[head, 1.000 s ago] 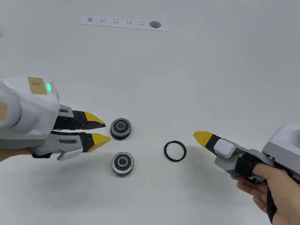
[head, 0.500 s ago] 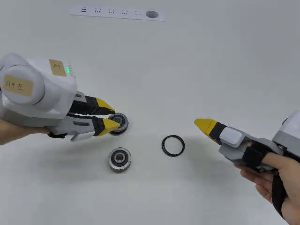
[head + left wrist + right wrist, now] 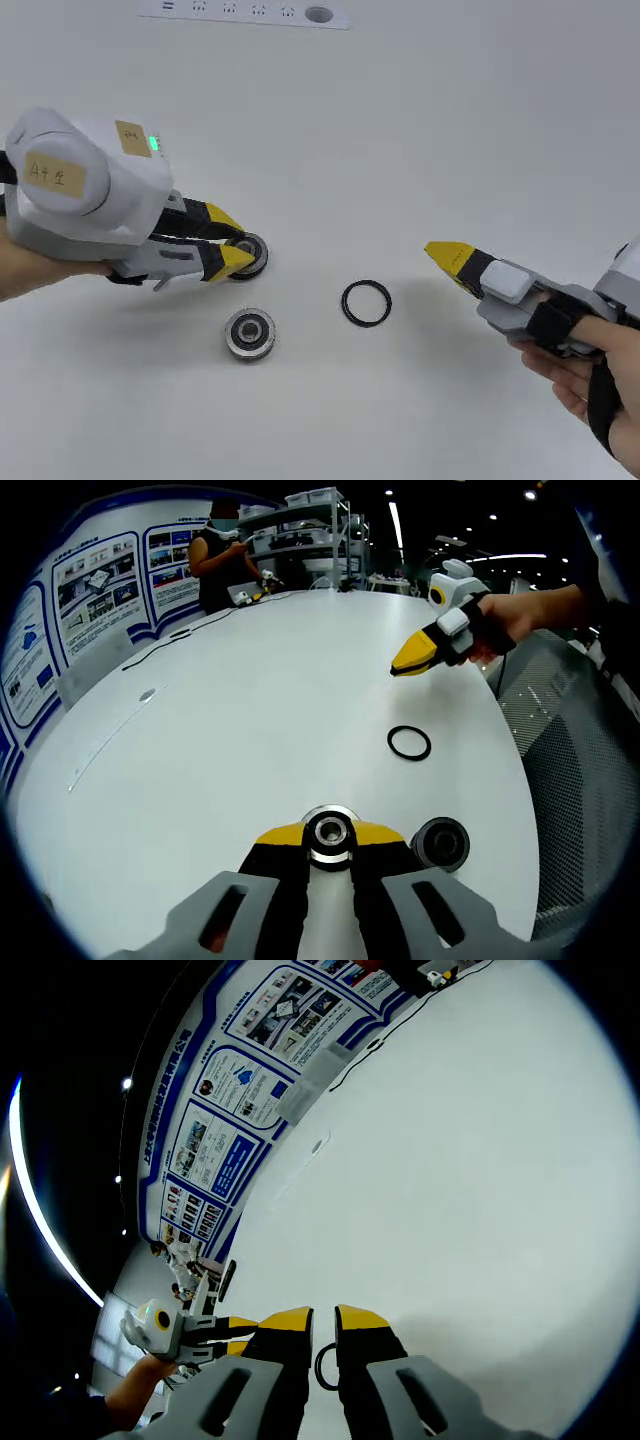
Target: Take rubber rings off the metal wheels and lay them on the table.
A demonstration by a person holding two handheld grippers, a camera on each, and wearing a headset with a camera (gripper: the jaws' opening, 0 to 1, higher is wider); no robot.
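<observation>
Head view first: the left gripper (image 3: pixel 238 243) has its two yellow tips closed on a metal wheel (image 3: pixel 250 256). The tips cover the near side of that wheel, so I see only part of it. I cannot tell if a rubber ring is on it.

The power strip (image 3: pixel 245 10) is cut off by the top edge. My right hand (image 3: pixel 590 365) is cut off at the bottom right corner. From up here the right gripper (image 3: pixel 452 258) shows one yellow tip, and the other jaw is hidden behind it.

In the left gripper view the left gripper (image 3: pixel 330 832) has the metal wheel (image 3: pixel 330 836) sitting right between its jaws, touching both. The second wheel (image 3: pixel 440 842) lies on the table (image 3: pixel 250 700) just beside the right-hand jaw, not touching it. The loose rubber ring (image 3: pixel 409 743) lies flat farther out, and the right gripper (image 3: pixel 412 660) hangs above the table past it. A person (image 3: pixel 220 550) stands at the far end, too small to see well.

In the head view the second wheel (image 3: pixel 250 333) lies near the left gripper, on my side of it. The rubber ring (image 3: pixel 366 303) lies between the two grippers, apart from both.

In the right gripper view the right gripper (image 3: pixel 323 1318) has its jaws almost together, with just a thin slit between them, and it holds nothing. The rubber ring (image 3: pixel 322 1365) peeks through that slit, mostly hidden by the jaws. The left gripper (image 3: pixel 235 1330) shows at the lower left.
</observation>
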